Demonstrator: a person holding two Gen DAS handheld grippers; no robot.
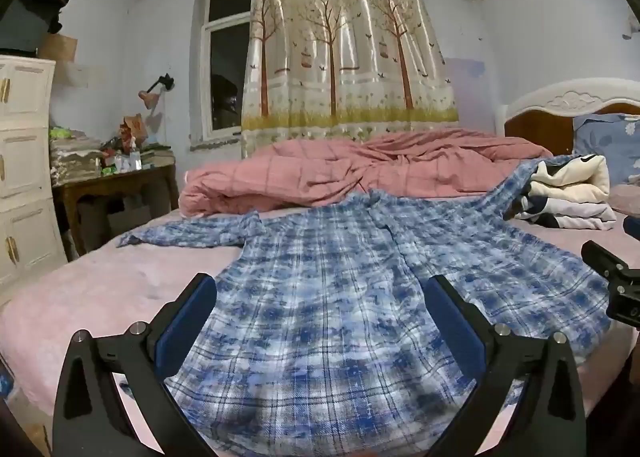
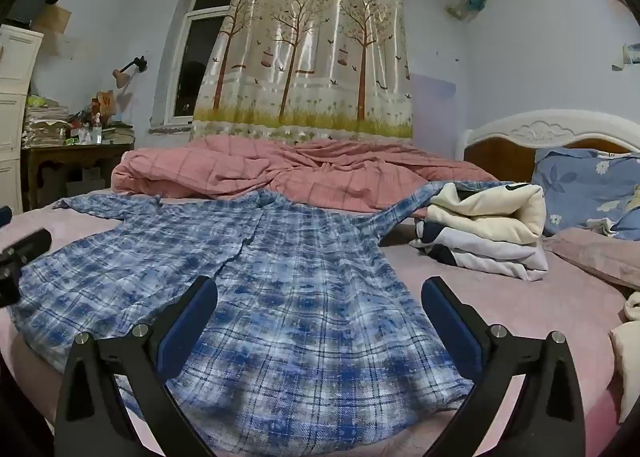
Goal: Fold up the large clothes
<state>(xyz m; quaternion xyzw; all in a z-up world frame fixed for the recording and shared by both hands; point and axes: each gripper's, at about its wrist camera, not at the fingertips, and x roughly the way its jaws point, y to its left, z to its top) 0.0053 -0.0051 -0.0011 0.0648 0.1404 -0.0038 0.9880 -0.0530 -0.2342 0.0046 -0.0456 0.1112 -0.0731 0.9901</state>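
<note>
Plaid shirt [image 1: 320, 297] flat beneath spread fingers [image 1: 188, 321]

Plaid shirt [image 1: 320, 297] flat on bed [image 1: 100, 297]

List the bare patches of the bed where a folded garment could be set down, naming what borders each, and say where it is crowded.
Free: the pink sheet left of the plaid shirt, below its left sleeve; and the sheet between the shirt's right edge and the folded clothes pile. Crowded: the far side, under the pink quilt, and the pillows by the headboard.
</note>
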